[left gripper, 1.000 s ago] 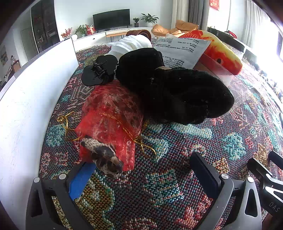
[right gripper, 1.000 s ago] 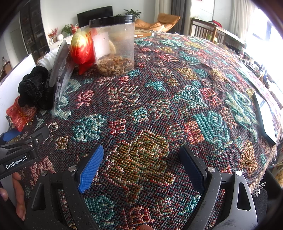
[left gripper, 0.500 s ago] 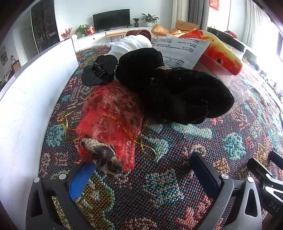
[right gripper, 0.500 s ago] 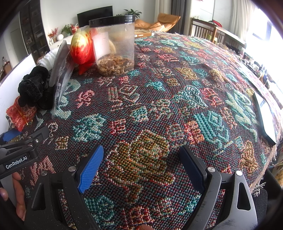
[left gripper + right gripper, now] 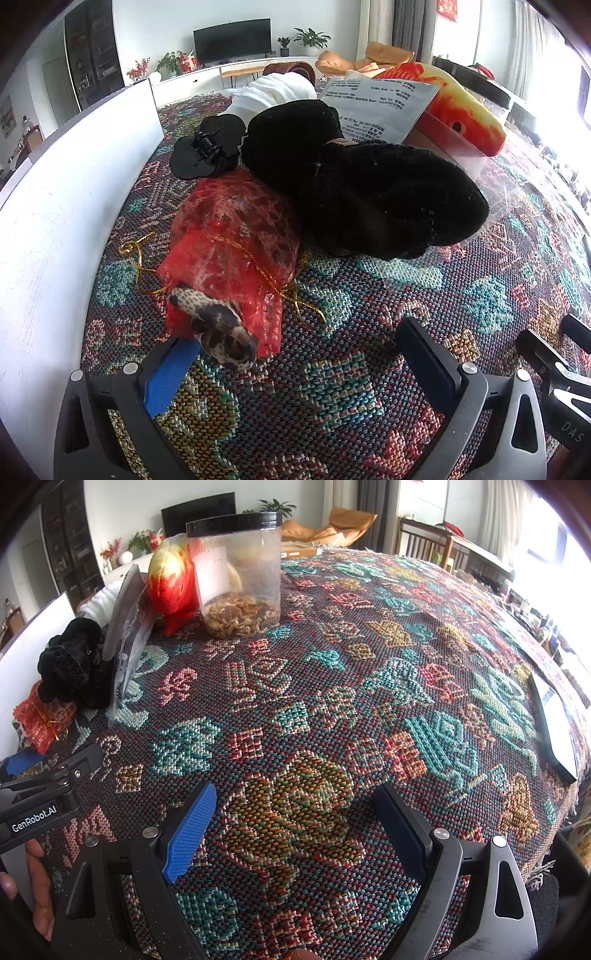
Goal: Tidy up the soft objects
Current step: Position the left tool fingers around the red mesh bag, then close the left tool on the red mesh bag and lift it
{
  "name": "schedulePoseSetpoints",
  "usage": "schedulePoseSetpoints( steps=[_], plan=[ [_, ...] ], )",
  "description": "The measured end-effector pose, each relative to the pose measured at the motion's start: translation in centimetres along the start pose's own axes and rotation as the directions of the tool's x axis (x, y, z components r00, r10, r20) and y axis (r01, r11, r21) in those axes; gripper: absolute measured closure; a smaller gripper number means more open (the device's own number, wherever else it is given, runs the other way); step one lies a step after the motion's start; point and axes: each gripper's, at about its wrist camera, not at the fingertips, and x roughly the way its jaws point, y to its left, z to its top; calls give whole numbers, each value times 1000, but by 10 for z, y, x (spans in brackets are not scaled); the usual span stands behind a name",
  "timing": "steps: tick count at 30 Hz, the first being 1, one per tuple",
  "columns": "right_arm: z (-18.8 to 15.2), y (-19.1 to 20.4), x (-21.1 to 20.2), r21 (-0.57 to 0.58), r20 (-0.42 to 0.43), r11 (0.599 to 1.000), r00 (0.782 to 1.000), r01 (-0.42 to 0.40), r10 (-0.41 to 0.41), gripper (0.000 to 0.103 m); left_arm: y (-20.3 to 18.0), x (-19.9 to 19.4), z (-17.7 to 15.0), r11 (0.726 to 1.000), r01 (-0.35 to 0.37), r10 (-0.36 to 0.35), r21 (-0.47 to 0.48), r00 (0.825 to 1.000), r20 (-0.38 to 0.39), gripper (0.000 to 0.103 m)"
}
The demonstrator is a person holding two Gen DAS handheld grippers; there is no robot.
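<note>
While the left gripper gapes at lower frame, its gold drawstring could snag lifting the red organza pouch.

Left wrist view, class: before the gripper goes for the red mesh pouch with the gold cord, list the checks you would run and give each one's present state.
1. Left gripper open, wide enough for the pouch's near end: ok.
2. Red mesh pouch with gold cord lined up between the fingers: not ok, it lies toward the blue-padded finger.
3. Pouch free of neighbours: not ok, the black fuzzy plush presses against its far side.
4. Gold cord clear of the fingers: ok, it trails on the patterned woven cloth beside the pouch.
5. Right gripper open and empty, out of the way: ok.
6. White wall leaves room on the pouch's left: cannot tell.
</note>
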Motion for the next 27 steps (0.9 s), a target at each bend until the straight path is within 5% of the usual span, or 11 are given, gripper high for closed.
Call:
schedulePoseSetpoints(
  steps=[19, 24, 27],
  plan=[
    [0, 0, 0, 0, 1, 1000, 1000, 0, 0, 13, 11, -28, -36, 1000, 2, -2, 13, 1000, -16, 0],
    [-1, 0, 0, 0, 1, 1000, 1000, 0, 0, 13, 14, -25, -18, 1000, 1, 1, 21, 996, -90, 0],
    [-1, 1, 0, 0, 2, 1000, 1000, 0, 0, 13, 18, -41, 5, 999, -9, 10, 37, 1000, -10, 0]
  ],
)
